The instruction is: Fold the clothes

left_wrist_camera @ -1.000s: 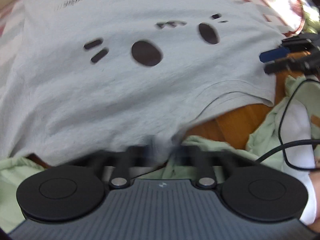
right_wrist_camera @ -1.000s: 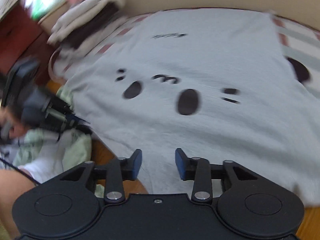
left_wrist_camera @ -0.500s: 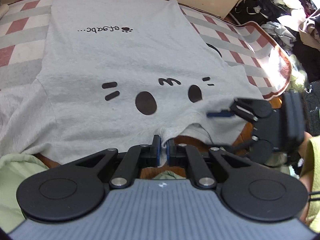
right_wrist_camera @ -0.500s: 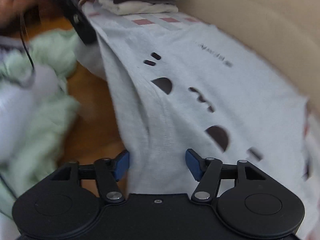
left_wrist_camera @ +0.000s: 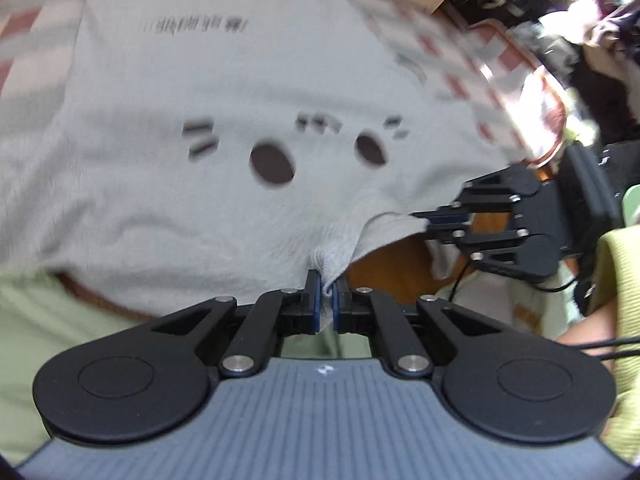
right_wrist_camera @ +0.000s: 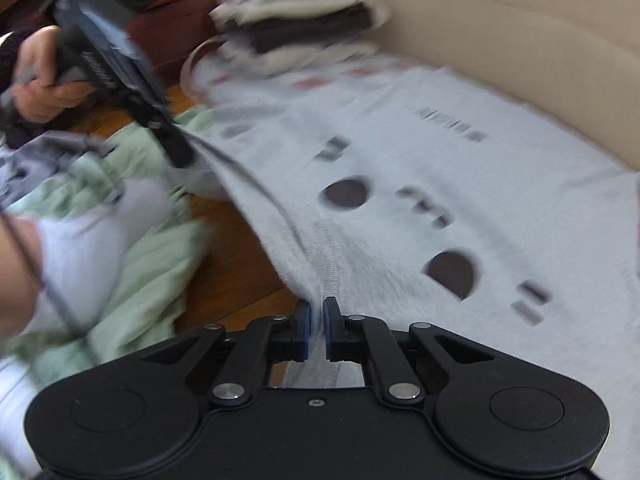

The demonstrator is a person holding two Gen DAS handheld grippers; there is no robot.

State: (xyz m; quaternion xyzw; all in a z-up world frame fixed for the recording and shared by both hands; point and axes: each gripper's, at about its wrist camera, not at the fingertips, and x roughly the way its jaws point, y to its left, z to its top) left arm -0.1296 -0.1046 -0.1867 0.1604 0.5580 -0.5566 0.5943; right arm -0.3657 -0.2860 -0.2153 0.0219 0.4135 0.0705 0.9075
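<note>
Striped red-and-grey bedding (left_wrist_camera: 460, 64) covered the surface, with a beige wall or headboard (right_wrist_camera: 500, 28) behind it. Wooden floor (right_wrist_camera: 236, 248) showed at the near edge. A grey T-shirt (left_wrist_camera: 224, 92) with a dark face print lay spread flat across the bedding. Left claw (left_wrist_camera: 325, 300) was clenched on the shirt's collar edge. Right claw (right_wrist_camera: 316, 328) was closing, collar fabric pinched between its pads. A stack of folded clothes (right_wrist_camera: 304, 28) sat at the far corner; pale green garments (right_wrist_camera: 156, 256) lay on the floor.

Soft grey knit T-shirt (left_wrist_camera: 168, 200) (matt); glossy wooden floor (right_wrist_camera: 236, 264).
</note>
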